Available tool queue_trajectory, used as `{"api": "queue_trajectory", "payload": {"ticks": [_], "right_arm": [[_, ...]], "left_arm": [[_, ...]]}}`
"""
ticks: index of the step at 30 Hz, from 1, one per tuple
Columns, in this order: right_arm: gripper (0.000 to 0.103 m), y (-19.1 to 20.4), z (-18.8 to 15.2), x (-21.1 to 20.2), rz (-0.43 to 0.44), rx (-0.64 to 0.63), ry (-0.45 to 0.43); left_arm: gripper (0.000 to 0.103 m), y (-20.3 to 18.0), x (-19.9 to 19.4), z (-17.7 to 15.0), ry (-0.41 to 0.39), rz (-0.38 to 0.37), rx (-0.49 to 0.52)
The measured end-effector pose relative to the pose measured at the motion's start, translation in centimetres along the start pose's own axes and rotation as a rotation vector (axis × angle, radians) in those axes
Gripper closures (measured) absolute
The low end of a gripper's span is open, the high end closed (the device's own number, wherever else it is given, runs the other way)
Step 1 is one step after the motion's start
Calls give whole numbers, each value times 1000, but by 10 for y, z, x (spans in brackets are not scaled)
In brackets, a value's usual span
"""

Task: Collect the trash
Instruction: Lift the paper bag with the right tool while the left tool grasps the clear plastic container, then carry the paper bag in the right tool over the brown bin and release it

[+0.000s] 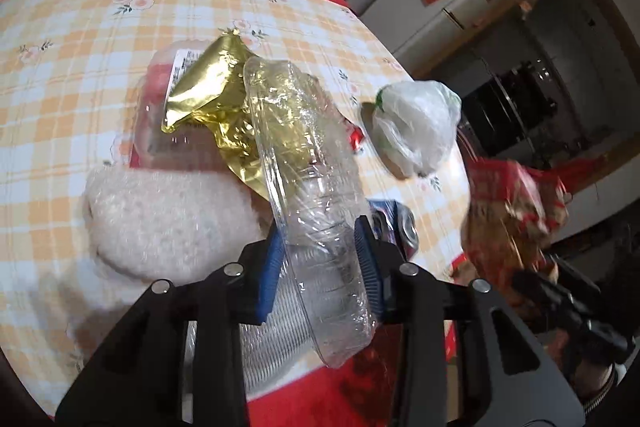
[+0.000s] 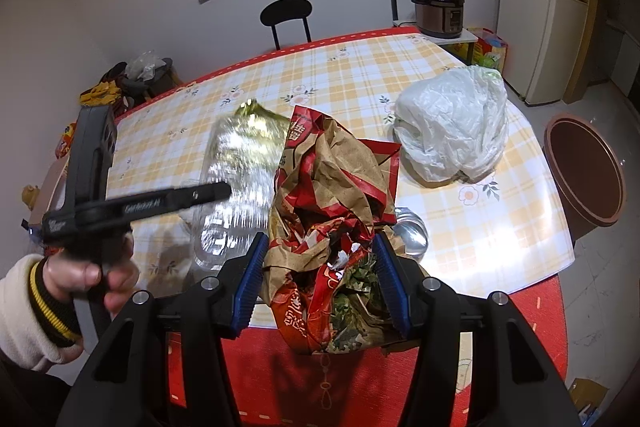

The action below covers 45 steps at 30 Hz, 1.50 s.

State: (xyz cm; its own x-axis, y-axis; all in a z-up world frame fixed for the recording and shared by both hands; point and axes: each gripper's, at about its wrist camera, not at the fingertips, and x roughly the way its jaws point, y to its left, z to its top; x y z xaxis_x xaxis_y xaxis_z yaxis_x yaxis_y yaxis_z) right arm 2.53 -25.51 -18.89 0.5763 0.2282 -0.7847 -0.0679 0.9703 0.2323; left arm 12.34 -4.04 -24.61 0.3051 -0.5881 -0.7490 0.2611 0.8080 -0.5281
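Item: clear plastic clamshell tray (image 1: 316,163), held in L gripper (image 1: 320,259), jaws closed on its near end; long axis runs away from fingers, above checked table (image 1: 80,75). R gripper (image 2: 320,279) half-closed on red-brown paper bag (image 2: 332,195), just right of tray. Bin (image 2: 584,171) far right, off table; R nearer.

Gold wrapper (image 1: 208,83), red-brown paper bag (image 2: 332,187) (tablecloth (image 2: 360,75) yellow-checked).

The left tool (image 1: 320,259) and the right tool (image 2: 320,279) each angle downward, pads clamped on something.
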Motion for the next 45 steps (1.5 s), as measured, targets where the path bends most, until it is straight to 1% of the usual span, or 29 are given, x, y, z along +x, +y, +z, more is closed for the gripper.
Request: {"api": "queue_trajectory", "payload": {"ticks": [1, 3, 7, 10, 11, 12, 13, 14, 17, 20, 26, 29, 38, 41, 45], "right_arm": [[50, 2, 0, 0, 1, -4, -2], [50, 5, 2, 0, 5, -11, -6], [50, 14, 4, -3, 7, -29, -16], [50, 21, 5, -6, 7, -40, -25], [50, 23, 5, -8, 6, -44, -29], [50, 25, 5, -9, 5, -45, -32], [50, 27, 5, -10, 4, -48, -35], [50, 29, 6, -12, 3, -52, -39], [50, 35, 5, -15, -1, -64, -46], [50, 38, 6, -16, 2, -69, -47], [50, 46, 10, -19, -1, -83, -65], [50, 48, 12, -20, -1, -87, -69], [50, 52, 14, -22, -10, -108, -66], [50, 46, 13, -24, -17, -104, -63], [50, 28, 11, -26, -26, -71, -63]], "left_arm": [[70, 1, -3, -4, 1, -9, -5], [76, 4, -10, -9, -2, -36, -18], [77, 6, -22, -14, -15, -64, -16], [77, 9, -33, -16, -28, -116, -29], [79, 8, -37, -17, -37, -133, -29], [85, 7, -42, -17, -45, -151, -26], [86, 5, -47, -17, -54, -172, -18], [88, 3, -52, -17, -64, -175, -10], [88, -3, -68, -17, -102, -193, 24], [88, -3, -82, -17, -130, -193, 28], [88, -4, -110, -18, -188, -239, 33], [88, -4, -121, -17, -215, -248, 35], [88, -5, -131, -16, -258, -247, 31], [88, -6, -131, -17, -259, -247, 27], [88, -10, -127, -17, -252, -236, 26]]}}
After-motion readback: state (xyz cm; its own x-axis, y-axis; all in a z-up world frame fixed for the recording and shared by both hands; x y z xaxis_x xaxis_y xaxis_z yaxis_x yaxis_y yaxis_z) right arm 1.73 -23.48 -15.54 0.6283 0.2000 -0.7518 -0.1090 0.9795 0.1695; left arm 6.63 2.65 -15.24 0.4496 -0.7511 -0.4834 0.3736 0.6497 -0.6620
